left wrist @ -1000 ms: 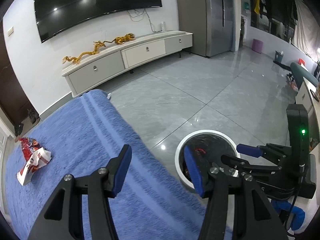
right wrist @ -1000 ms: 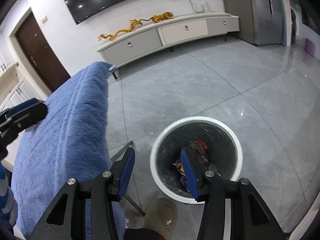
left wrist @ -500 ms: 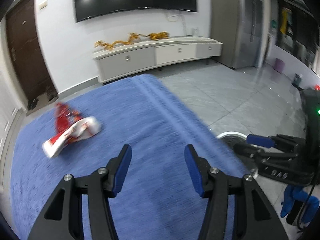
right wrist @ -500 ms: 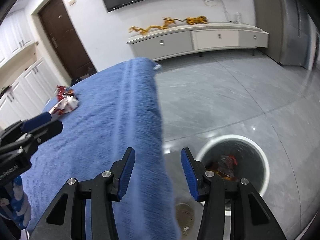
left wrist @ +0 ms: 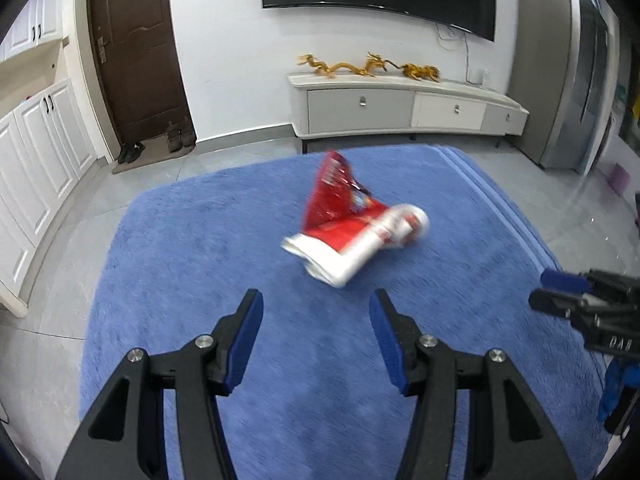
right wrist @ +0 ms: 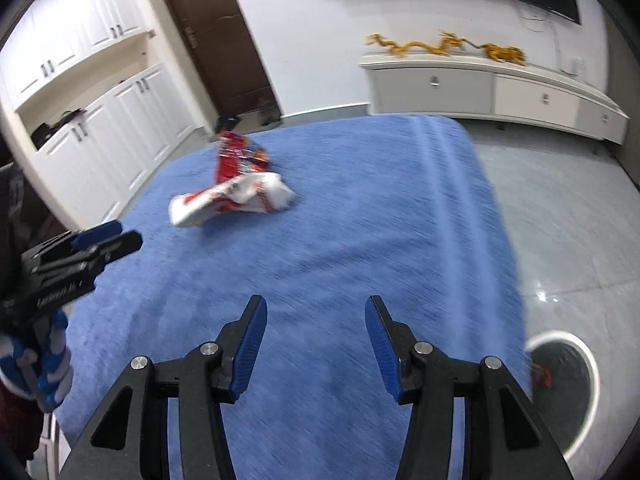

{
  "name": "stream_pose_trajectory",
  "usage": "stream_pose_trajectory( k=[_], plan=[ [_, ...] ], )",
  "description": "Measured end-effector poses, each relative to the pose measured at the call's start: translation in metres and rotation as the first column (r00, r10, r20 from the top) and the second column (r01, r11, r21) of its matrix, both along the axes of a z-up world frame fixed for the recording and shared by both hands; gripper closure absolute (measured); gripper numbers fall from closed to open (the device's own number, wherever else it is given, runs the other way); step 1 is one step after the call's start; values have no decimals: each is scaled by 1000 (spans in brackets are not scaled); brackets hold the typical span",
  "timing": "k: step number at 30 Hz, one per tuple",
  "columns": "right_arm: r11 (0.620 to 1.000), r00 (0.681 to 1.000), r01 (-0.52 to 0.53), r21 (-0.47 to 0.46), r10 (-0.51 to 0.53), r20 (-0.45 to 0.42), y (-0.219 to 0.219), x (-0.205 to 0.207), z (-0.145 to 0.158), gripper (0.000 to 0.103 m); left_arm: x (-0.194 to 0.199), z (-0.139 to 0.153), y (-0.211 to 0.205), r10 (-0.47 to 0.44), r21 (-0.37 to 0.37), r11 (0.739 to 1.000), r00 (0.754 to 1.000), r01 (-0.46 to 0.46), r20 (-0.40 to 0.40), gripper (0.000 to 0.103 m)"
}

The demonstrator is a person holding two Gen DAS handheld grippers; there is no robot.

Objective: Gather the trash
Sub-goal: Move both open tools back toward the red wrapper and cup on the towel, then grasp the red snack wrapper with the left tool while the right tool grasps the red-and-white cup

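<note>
Red-and-white wrappers (left wrist: 352, 232) are seen lying on the blue cloth (left wrist: 200, 248). The left gripper (left wrist: 316, 320) and right gripper (right wrist: 316, 320) are held wide open, empty. A bin (right wrist: 588, 364) is seen at near right.

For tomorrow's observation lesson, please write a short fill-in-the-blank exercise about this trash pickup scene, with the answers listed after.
1. The red and white wrappers lie on a cloth coloured ____.
2. The left gripper holds ____.
3. The fingers of the right gripper stand ____.
4. The trash bin with the white rim stands on the ____.

Answers: blue; nothing; open; floor
</note>
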State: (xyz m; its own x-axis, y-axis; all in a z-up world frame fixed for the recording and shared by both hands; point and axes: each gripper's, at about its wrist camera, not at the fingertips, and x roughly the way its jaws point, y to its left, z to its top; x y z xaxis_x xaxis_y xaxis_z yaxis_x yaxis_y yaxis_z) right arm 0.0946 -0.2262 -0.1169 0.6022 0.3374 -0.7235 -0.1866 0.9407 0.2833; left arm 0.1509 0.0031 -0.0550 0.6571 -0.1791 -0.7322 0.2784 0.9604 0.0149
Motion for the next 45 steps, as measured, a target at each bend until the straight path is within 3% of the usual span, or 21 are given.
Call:
stream_pose_trajectory(
  k=[4,9,14,23,26,30,32,36,42,45],
  plan=[
    [998,999,-33,51,33,-8,17,23,1,54,32,8,6,-27,-15,1000,1000,27,-5,49],
    [997,997,-74,39,74,-6,38,44,5,54,80,11,-4,-105,-81,992,993,100,-49,49],
    [994,997,-72,84,74,-24,43,62,6,54,123,3,-22,-149,-144,981,983,133,-111,49],
    [976,992,-56,209,78,-97,56,91,-9,51,171,-30,-24,-157,-217,971,958,104,-240,49],
    [970,990,-42,239,72,-118,61,98,-16,51,179,-39,-16,-166,-275,958,944,85,-286,50],
    [961,989,-21,274,60,-135,63,106,-19,51,179,-46,-6,-197,-342,936,926,80,-323,70],
    [956,989,-8,292,51,-140,63,109,-20,51,175,-49,-3,-207,-359,930,921,81,-330,73],
    [946,987,19,324,34,-158,62,117,-24,51,168,-48,1,-221,-393,916,917,79,-332,90],
    [931,982,50,362,21,-189,67,132,-35,52,158,-42,20,-194,-412,910,927,48,-320,93],
    [909,981,54,412,29,-193,65,134,-41,60,154,-39,27,-177,-405,913,933,37,-314,94]
  ],
)
